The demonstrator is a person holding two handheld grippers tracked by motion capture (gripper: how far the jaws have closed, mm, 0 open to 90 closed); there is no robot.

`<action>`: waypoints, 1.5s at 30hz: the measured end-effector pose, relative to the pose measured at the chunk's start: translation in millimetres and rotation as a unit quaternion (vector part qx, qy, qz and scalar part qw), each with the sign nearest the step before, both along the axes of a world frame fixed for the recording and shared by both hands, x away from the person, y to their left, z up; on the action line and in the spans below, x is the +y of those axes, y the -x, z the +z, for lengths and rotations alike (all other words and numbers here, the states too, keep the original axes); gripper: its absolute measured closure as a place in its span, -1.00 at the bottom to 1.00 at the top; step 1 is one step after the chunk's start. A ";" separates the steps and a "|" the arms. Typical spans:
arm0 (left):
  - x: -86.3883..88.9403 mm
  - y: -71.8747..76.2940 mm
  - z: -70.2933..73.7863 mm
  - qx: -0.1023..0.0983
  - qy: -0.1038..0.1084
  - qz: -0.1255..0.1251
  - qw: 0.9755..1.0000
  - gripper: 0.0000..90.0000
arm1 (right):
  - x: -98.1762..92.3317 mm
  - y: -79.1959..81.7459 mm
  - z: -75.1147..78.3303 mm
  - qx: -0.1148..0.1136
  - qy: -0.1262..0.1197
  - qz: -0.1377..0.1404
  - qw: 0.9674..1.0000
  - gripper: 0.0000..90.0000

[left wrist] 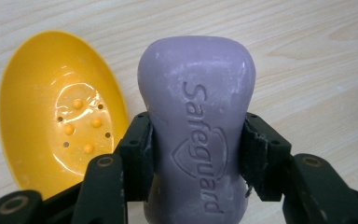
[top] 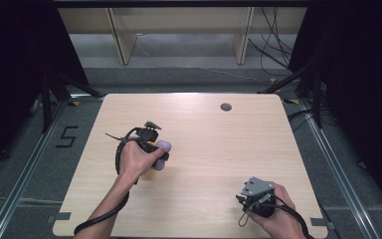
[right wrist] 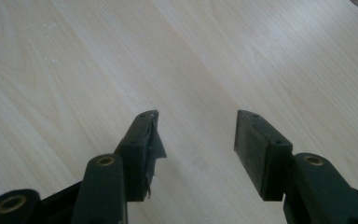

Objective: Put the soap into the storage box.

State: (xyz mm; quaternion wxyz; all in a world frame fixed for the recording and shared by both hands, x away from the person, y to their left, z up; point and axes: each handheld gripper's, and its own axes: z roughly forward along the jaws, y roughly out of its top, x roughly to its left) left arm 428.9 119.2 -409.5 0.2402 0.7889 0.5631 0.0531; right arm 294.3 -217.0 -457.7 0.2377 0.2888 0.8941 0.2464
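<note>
Soap point(left wrist: 196, 126) clamped in my left claw point(left wrist: 196, 154), beside the empty yellow dish point(left wrist: 32, 116); placing it remains, I judge. Right claw point(right wrist: 196, 135) apart, idle over tabletop point(right wrist: 74, 70).

One purple soap bar point(left wrist: 196, 135) is in view, stamped with a brand name. One yellow soap dish point(left wrist: 56, 126) lies on the one wooden surface point(top: 214, 154); the dish floor shows four raised bumps. Two grippers are present, the left gripper point(left wrist: 196, 149) and the right gripper point(right wrist: 196, 144), each with two black jaws.
</note>
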 end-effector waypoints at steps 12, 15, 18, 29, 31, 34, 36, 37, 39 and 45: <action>9.2 -8.8 -0.2 -0.002 -0.004 0.016 1.000 0.10 | 0.0 -0.1 0.1 0.001 -0.001 0.000 1.000 0.11; 12.0 -11.1 -0.1 -0.002 -0.005 0.021 1.000 0.10 | 0.7 0.6 0.4 0.006 -0.004 -0.006 1.000 0.11; 15.3 -13.5 -0.1 -0.001 -0.006 0.023 1.000 0.10 | 0.6 0.6 0.4 0.006 -0.004 -0.006 1.000 0.11; 26.3 -21.3 0.2 -0.005 -0.015 0.037 0.999 0.10 | 0.6 0.6 0.4 0.006 -0.003 -0.006 1.000 0.11; 28.2 -22.7 -0.2 0.000 -0.016 0.042 0.999 0.10 | 0.7 0.7 0.4 0.006 -0.004 -0.008 1.000 0.11; 30.8 -23.9 -1.8 0.003 -0.016 0.050 0.999 0.10 | 0.1 0.2 0.3 0.003 -0.002 -0.003 1.000 0.11; 33.3 -25.2 -3.5 0.002 -0.018 0.050 0.999 0.10 | -0.1 0.0 0.2 0.002 -0.001 0.000 1.000 0.11; 33.8 -25.6 -4.0 0.002 -0.017 0.052 0.999 0.10 | -0.1 0.0 0.3 0.001 -0.001 -0.001 1.000 0.11; 34.4 -26.2 -5.4 0.003 -0.015 0.060 0.998 0.10 | -0.1 0.0 0.2 0.001 -0.001 0.000 1.000 0.11; 38.7 -28.9 -8.0 0.004 -0.018 0.065 0.998 0.10 | -0.1 -0.1 0.2 0.001 0.000 0.000 1.000 0.11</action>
